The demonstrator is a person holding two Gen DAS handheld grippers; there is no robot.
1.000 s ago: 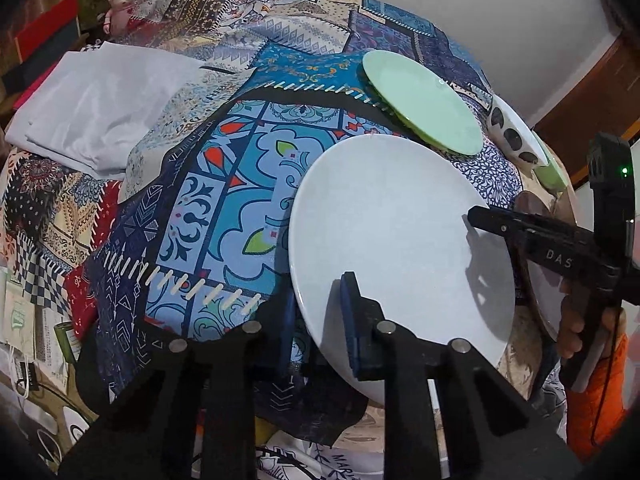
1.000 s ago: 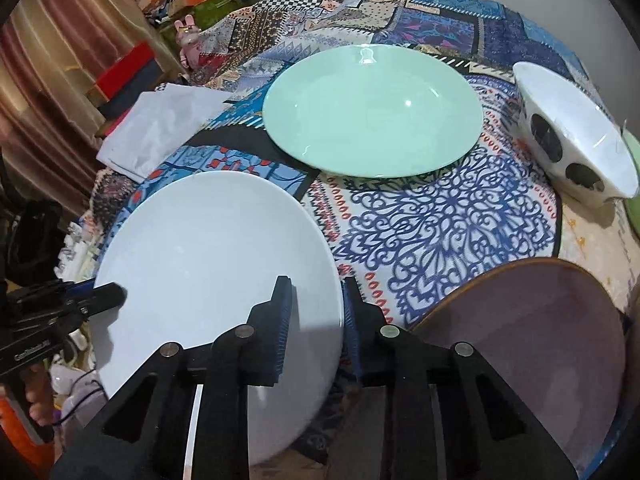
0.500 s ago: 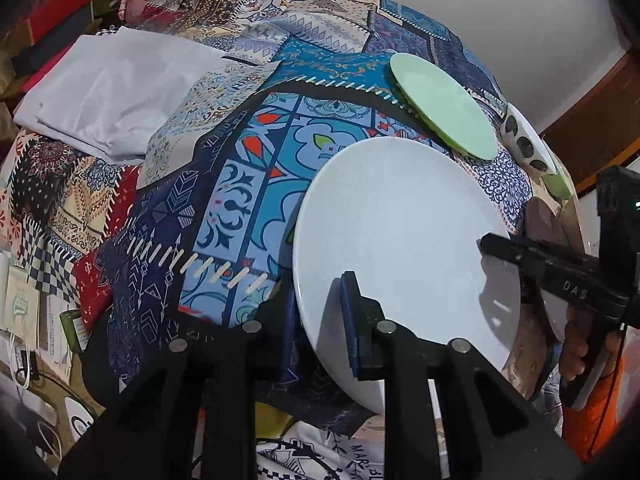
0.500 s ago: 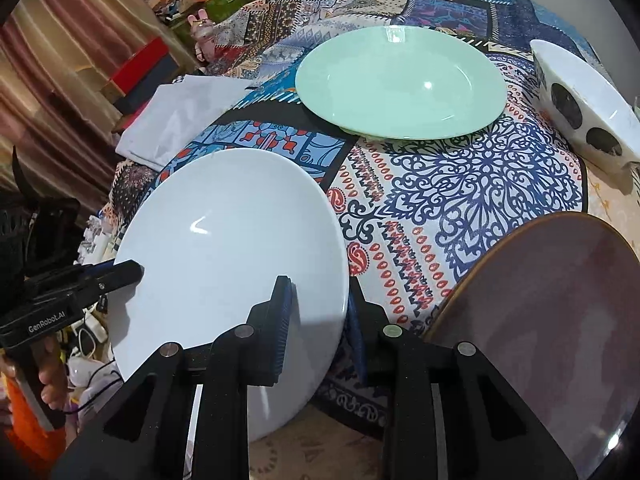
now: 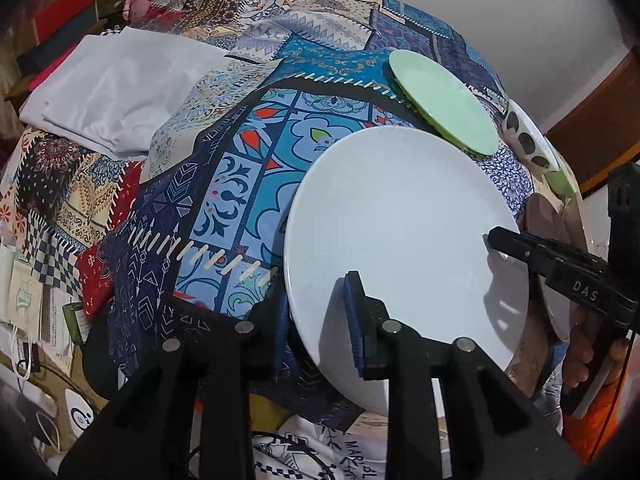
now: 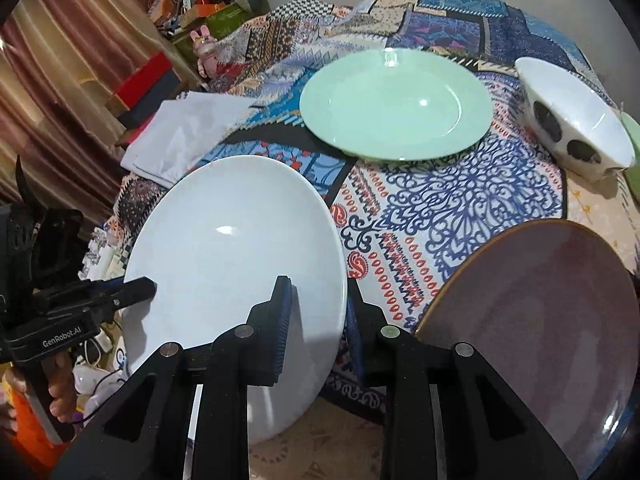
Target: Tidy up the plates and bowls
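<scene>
Two tongs: both mine, both on one white plate [image 5: 400, 232], from opposite sides of its rim.
Left tongs [image 5: 320, 316]: jaws opening; the plate's rim is between them, the blue pad of one finger [image 5: 354, 320] lying against the plate's top face. I cannot tell whether the pad under the rim presses.
Right tongs [image 6: 316, 316]: clamped on the plate's rim, one finger over the top face and one beneath.
White plate: at the near edge of the surface [image 6: 440, 216], tilted, overhanging that edge (part of it is past the patterned cloth).
Green plate [image 6: 396, 104]: flat on the cloth toward the far edge, apart from the white plate.
Spotted bowl [image 6: 576, 120]: white with dark spots, by the right edge, just beside the green plate.
Brown plate [image 6: 540, 320]: at the near right corner, near my right tongs.
Folded white cloth [image 5: 116, 92]: at the left edge of the surface.
Hands: one [image 6: 60, 396] gripping the left handle, the other [image 5: 580, 344] on the right handle, with an orange sleeve below.
</scene>
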